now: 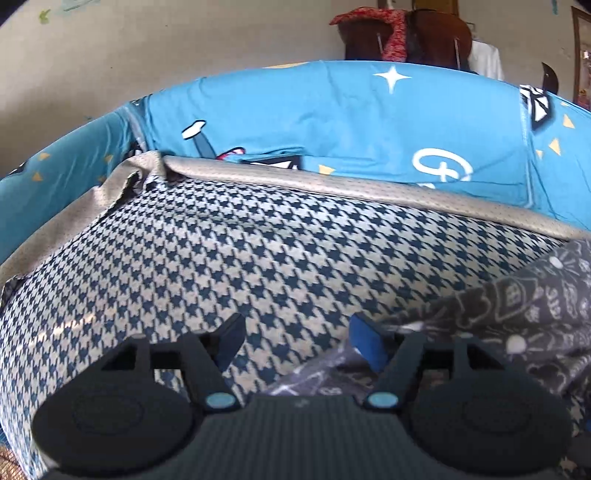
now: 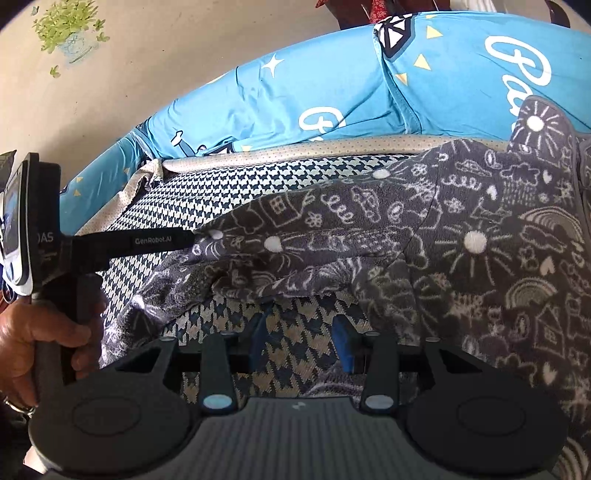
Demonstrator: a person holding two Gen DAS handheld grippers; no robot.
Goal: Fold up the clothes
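Standing apart with nothing pressed between the pads, the jaws of the left gripper (image 1: 297, 341) are open above a houndstooth cover (image 1: 229, 258). No earlier view is given. A fold of the dark grey printed garment (image 1: 524, 314) lies just beside and under the right-hand blue pad, and whether that pad touches the cloth cannot be told. In the right wrist view the same gripper reaches in from the left edge, its dark finger lying against the garment's left end, with the person's left hand (image 2: 33, 343) wrapped around its handle.

The jaws of the right gripper (image 2: 303, 341) stand partly open with bare houndstooth cover showing in the gap. The near edge of the garment (image 2: 406, 229) hangs just beyond the fingertips and drapes close to the right pad; no cloth is seen clamped.

The garment, dark grey with white chalk-style drawings of suns, houses, rainbows and clouds, lies spread across the right and centre of the houndstooth cover (image 2: 192, 192). Its left part is bunched into folds and its right part lies flatter.

A beige dotted border (image 1: 369, 192) runs along the far edge of the houndstooth cover. Beyond it lies a blue sheet (image 1: 332, 122) printed with white stars, yellow triangles and lettering. A pale wall (image 1: 166, 48) rises behind, and a dark wooden piece of furniture (image 1: 436, 37) with red cloth (image 1: 391, 33) draped on it stands at the top.
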